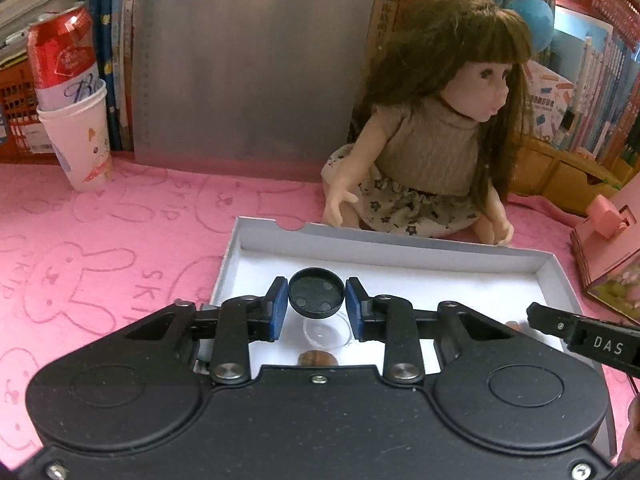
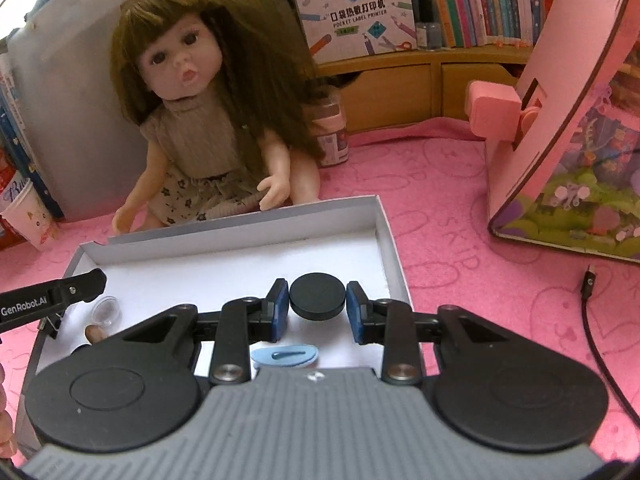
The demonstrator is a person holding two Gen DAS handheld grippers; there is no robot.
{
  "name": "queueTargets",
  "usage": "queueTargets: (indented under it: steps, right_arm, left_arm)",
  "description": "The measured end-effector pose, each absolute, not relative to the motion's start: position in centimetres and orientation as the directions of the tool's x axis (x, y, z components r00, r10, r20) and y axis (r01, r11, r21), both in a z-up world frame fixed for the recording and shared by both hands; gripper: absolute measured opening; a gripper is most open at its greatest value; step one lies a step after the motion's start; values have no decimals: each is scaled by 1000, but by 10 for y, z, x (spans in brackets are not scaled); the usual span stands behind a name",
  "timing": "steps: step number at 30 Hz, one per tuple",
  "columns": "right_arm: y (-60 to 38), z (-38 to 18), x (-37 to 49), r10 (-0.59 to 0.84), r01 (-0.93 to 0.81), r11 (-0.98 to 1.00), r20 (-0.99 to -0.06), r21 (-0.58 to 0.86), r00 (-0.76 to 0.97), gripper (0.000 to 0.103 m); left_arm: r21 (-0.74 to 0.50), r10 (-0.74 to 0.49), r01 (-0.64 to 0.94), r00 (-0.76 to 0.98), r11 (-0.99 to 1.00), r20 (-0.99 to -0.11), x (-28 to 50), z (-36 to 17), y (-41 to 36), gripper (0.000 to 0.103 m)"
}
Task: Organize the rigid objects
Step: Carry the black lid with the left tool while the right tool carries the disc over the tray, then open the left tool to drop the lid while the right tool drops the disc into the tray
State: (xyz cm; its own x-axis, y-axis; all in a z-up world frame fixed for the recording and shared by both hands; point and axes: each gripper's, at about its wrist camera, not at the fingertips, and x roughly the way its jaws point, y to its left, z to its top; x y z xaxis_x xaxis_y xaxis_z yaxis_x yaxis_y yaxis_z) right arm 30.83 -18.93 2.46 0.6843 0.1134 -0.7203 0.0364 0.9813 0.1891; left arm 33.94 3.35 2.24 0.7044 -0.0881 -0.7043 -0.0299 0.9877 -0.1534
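Observation:
My left gripper (image 1: 317,285) is shut on a black round cap (image 1: 316,294), whose hollow side faces the camera. It hangs over the left part of a shallow white box (image 1: 400,246). Under it in the box lie a small clear round pot (image 1: 326,336) and a brown piece (image 1: 318,358). My right gripper (image 2: 317,286) is shut on a solid black disc (image 2: 317,298) over the right part of the same box (image 2: 386,248). A light blue oval piece (image 2: 285,355) lies in the box just below the disc. The clear pot (image 2: 106,310) and the brown piece (image 2: 95,334) also show at the left.
A long-haired doll (image 1: 432,148) sits right behind the box on the pink cloth (image 1: 100,240). A paper cup with a red can (image 1: 78,120) stands at the back left, a pink cardboard house (image 2: 568,140) to the right, and a black cable (image 2: 592,308) lies beside the box.

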Motion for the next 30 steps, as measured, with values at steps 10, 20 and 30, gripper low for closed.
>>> queueTargets:
  steps: [10, 20, 30]
  right_arm:
    - [-187, 19, 315, 94, 39, 985, -722, 166, 686, 37]
    - [-187, 12, 320, 92, 38, 986, -729, 160, 679, 37]
    - [-186, 12, 321, 92, 32, 987, -727, 156, 680, 37]
  left_arm:
    - [-112, -70, -12, 714, 994, -697, 346, 17, 22, 29]
    - [-89, -60, -3, 720, 996, -691, 349, 13, 20, 29]
    - [-71, -53, 6, 722, 997, -689, 349, 11, 16, 29]
